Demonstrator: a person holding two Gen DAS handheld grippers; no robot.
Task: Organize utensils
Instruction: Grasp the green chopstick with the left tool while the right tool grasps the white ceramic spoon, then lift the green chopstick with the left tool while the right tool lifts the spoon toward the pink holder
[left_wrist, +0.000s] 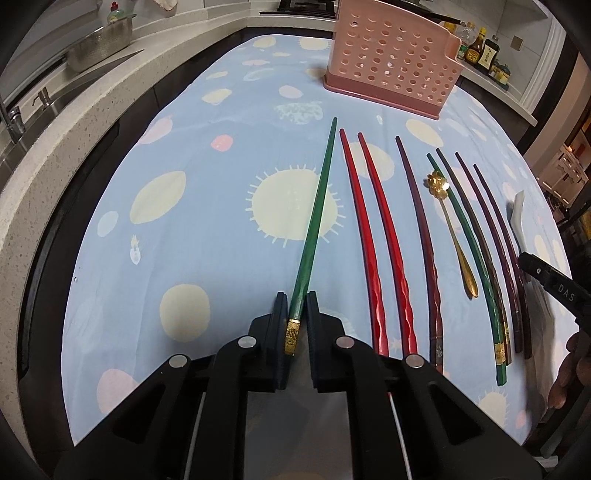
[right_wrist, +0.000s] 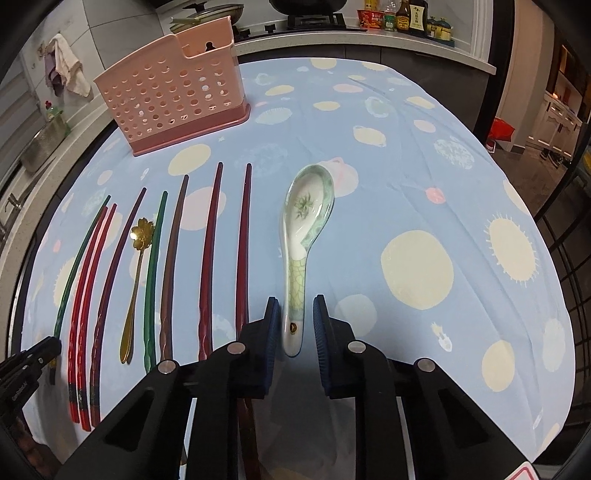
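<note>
While the left gripper (left_wrist: 296, 314) clamps a green chopstick (left_wrist: 314, 225) just above its gold-banded end, the shaft runs straight out ahead of the jaws. The right gripper (right_wrist: 296, 325) pinches the crackled green handle of a white ceramic spoon (right_wrist: 304, 240), bowl forward. Beyond both stands a pink perforated holder (right_wrist: 177, 99).

Sauce bottles (right_wrist: 408, 16), hanging towel (right_wrist: 68, 62), steel colander (left_wrist: 101, 46).

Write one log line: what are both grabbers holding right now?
left gripper: shut on green chopstick | right gripper: shut on ceramic spoon | pink holder: waiting
</note>
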